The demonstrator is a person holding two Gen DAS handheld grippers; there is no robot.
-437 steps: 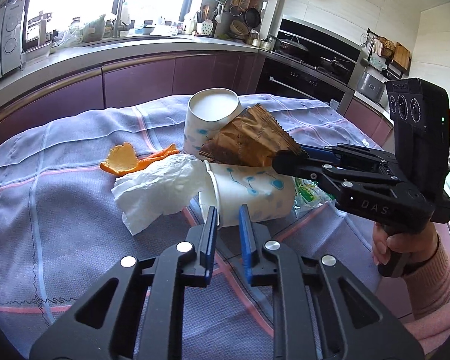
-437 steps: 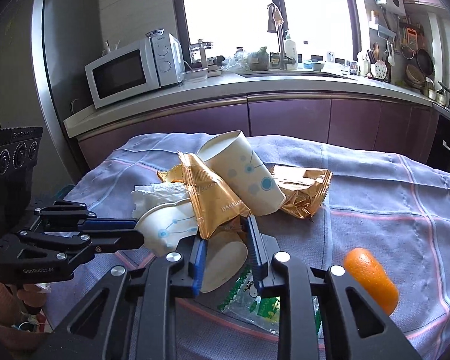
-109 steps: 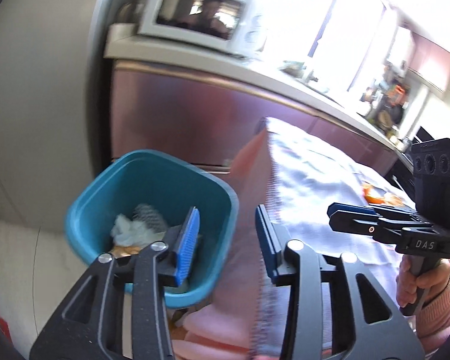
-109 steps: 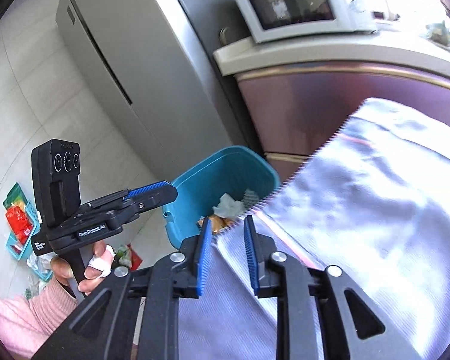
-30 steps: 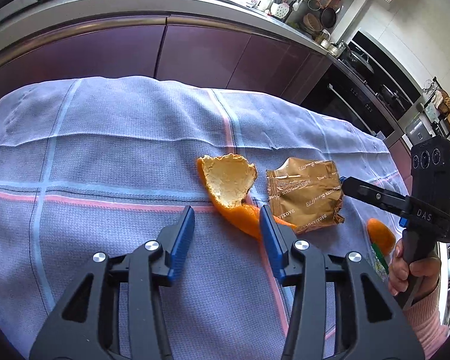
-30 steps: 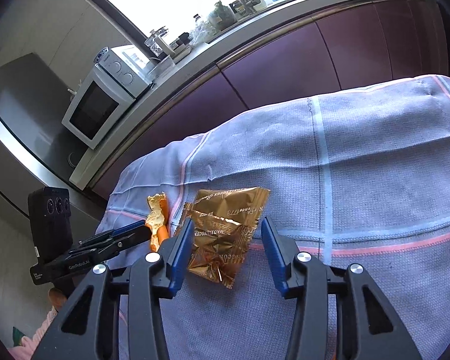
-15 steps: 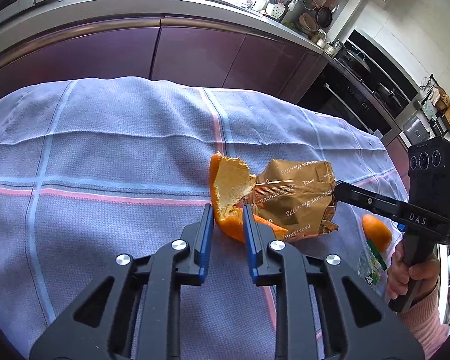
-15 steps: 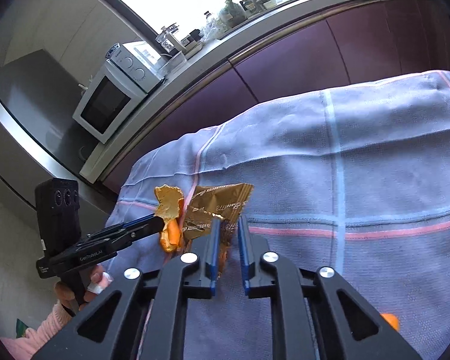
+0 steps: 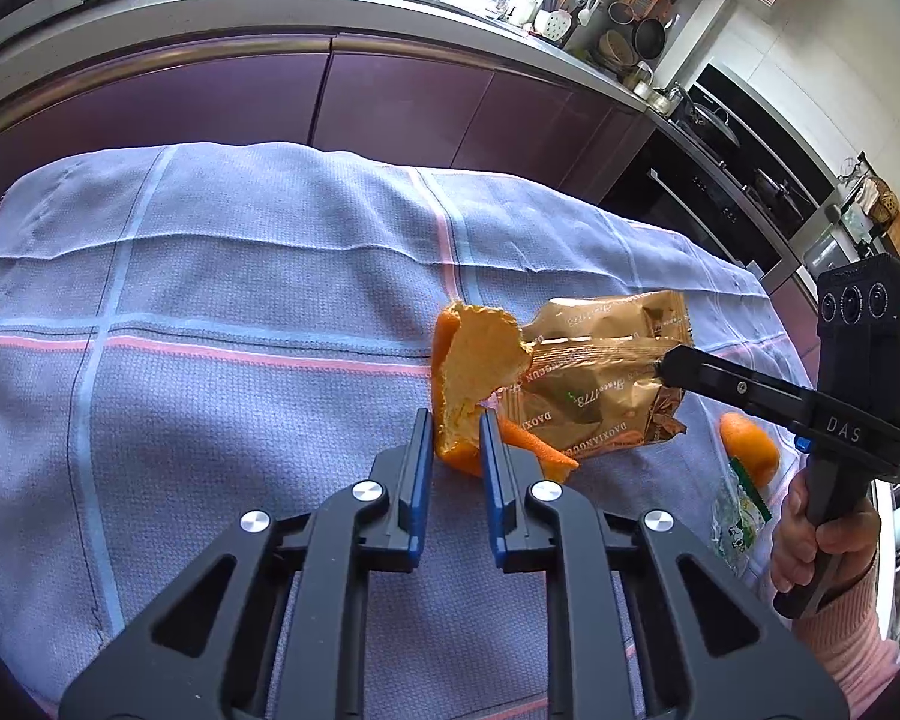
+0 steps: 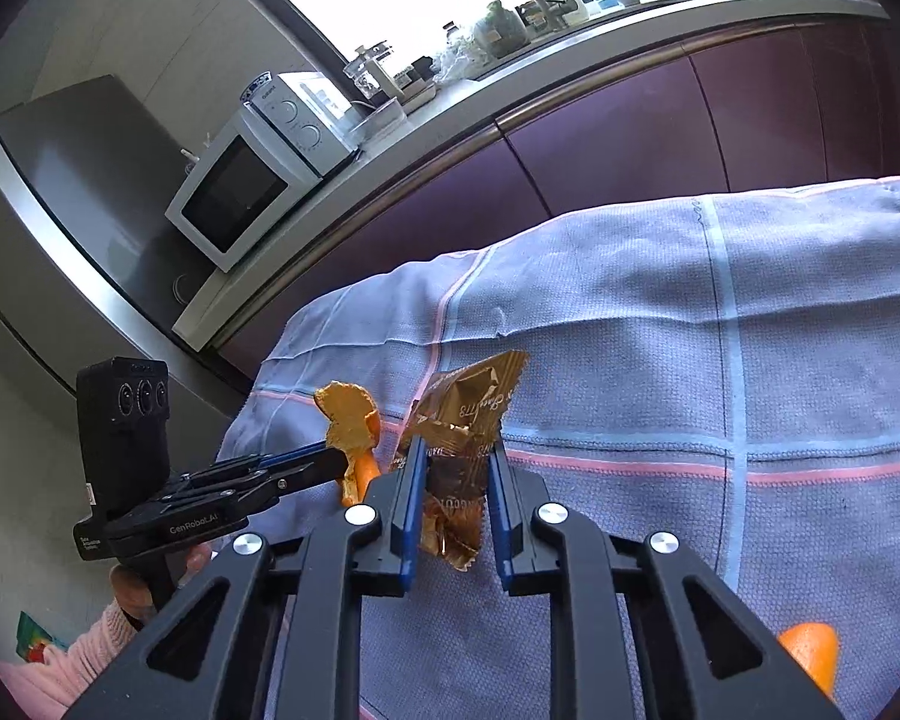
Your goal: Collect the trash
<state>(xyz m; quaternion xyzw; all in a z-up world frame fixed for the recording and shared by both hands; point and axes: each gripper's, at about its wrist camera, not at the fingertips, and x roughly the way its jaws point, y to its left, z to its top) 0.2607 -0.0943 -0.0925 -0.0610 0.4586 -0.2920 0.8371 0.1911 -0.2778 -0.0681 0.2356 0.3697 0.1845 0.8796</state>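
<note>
Both grippers have closed in since a second ago, when they stood wide over the trash. Now the left gripper, at the bottom middle of its view, pinches the orange peel and is closing tighter. At the bottom middle of its own view, the right gripper squeezes the gold wrapper, also closing. Peel and wrapper stand tilted up above the cloth-covered table. A whole orange lies at the right.

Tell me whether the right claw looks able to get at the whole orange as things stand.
Probably not yet: the right claw is closing on the gold wrapper, so it is occupied. The whole orange lies uncovered on the cloth.
</note>
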